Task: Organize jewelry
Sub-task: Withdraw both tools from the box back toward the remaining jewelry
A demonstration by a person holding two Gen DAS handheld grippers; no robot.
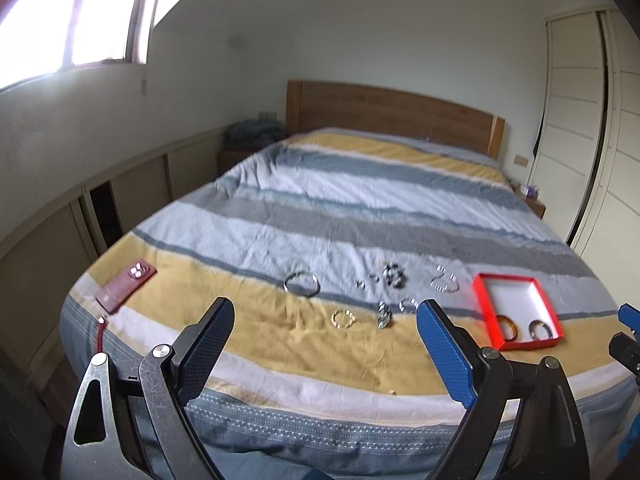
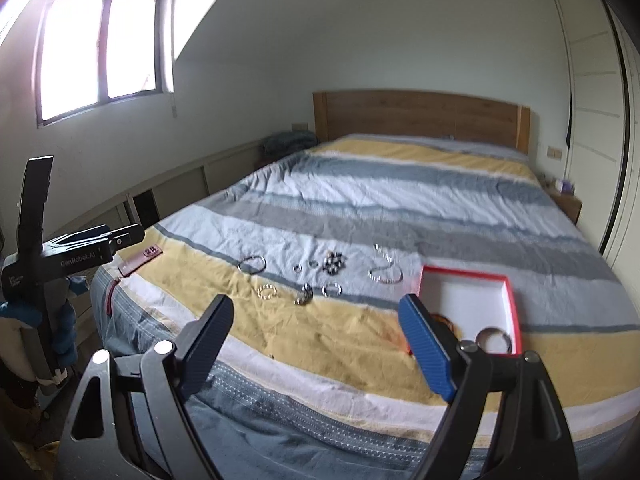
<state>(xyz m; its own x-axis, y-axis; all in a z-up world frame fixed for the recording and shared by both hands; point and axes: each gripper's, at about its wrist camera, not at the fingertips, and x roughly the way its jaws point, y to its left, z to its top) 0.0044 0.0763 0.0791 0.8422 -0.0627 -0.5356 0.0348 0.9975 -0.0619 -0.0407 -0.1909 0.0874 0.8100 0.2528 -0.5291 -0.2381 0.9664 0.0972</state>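
Observation:
A red box (image 1: 496, 280) with a white inside lies on the striped bed; it also shows in the right wrist view (image 2: 514, 300). It holds an amber bangle (image 1: 507, 326) and a silver bangle (image 1: 541, 329). Loose jewelry lies left of it: a large silver bangle (image 1: 302, 282), a gold bracelet (image 1: 343, 318), a dark bead bracelet (image 1: 393, 274), a silver chain (image 1: 444, 280) and small rings. My left gripper (image 1: 325, 328) is open and empty above the bed's foot. My right gripper (image 2: 316, 324) is open and empty, near the box.
A dark red phone (image 1: 126, 286) lies at the bed's left corner. A wooden headboard (image 1: 392, 114) stands at the far end. Low cabinets (image 1: 132, 192) line the left wall, a white wardrobe (image 1: 580, 120) the right. The left gripper's body (image 2: 80, 248) shows in the right wrist view.

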